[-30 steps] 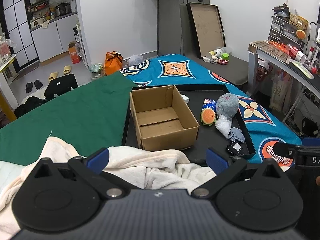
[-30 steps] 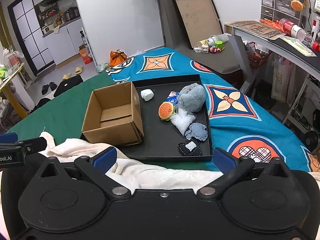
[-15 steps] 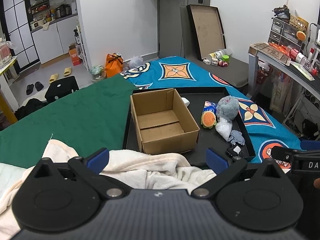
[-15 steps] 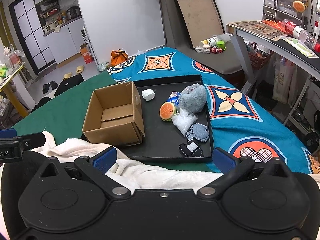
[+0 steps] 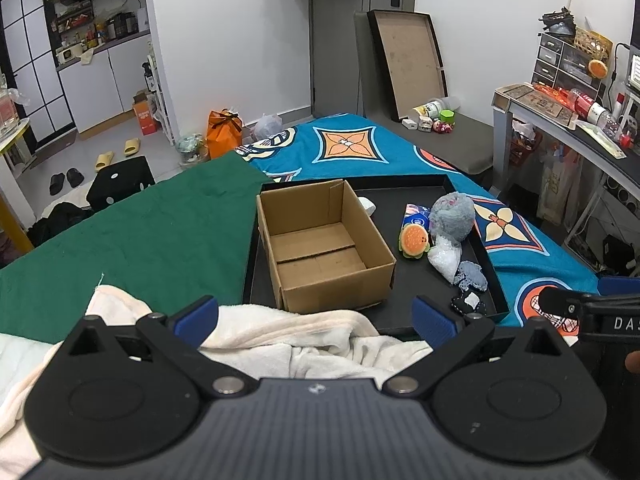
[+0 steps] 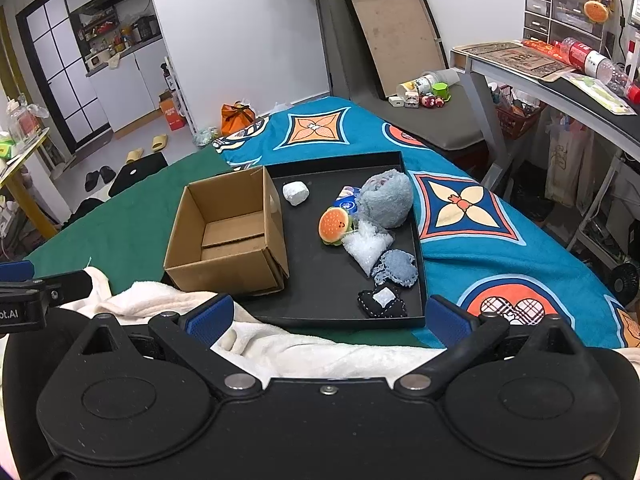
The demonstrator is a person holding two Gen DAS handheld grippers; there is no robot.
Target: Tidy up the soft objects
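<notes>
Box (image 6: 228, 236) matt cardboard; tray (image 6: 348, 312) matt blk; blanket (image 5: 304, 344) fleecy.

Cardboard box (image 6: 230, 236) on tray (image 6: 340, 316), left of soft toys (image 6: 386, 200); towel (image 6: 320, 356) in front.

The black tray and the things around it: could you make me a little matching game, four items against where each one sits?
Items:
1. cardboard box
2. burger plush
3. white lump
4. black patch cushion

Places:
A. tray's near right corner
B. left part of the black tray
C. far side, just right of the box
D. against the grey fluffy toy's left

Pairs: 1-B, 2-D, 3-C, 4-A
</notes>
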